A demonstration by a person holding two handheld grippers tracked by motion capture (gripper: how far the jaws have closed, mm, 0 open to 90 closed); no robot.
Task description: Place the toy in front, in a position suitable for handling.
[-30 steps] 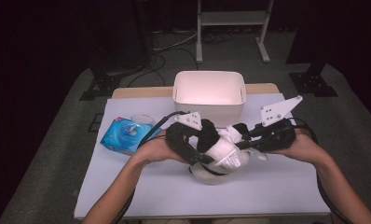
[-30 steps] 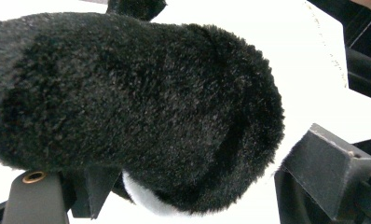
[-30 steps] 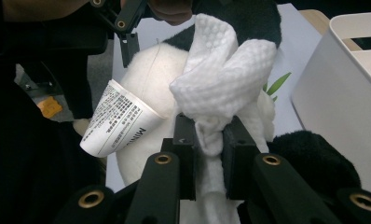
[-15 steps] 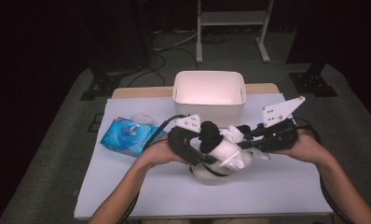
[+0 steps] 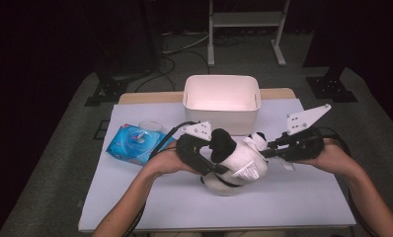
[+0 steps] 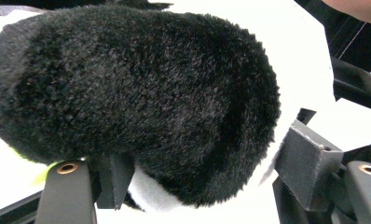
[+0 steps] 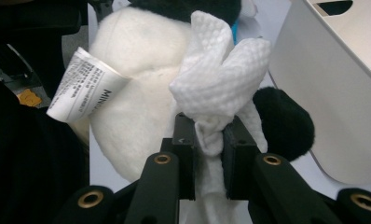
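Panda plush (image 5: 236, 165) mid-counter: left claw (image 5: 215, 157) clamps its black limb; right claw (image 7: 208, 140) pinches wipe (image 7: 218, 84). Dab white fur gently, brace steady.

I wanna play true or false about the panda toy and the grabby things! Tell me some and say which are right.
1. The right gripper pinches a white wipe. True.
2. The plush panda lies inside the white bin. False: it sits on the table, in front of the bin.
3. The left gripper has a black furry part of the panda between its jaws. True.
4. The blue wipe packet lies to the right of the panda. False: it lies on the left side of the table.
5. A paper tag hangs from the panda's white body. True.
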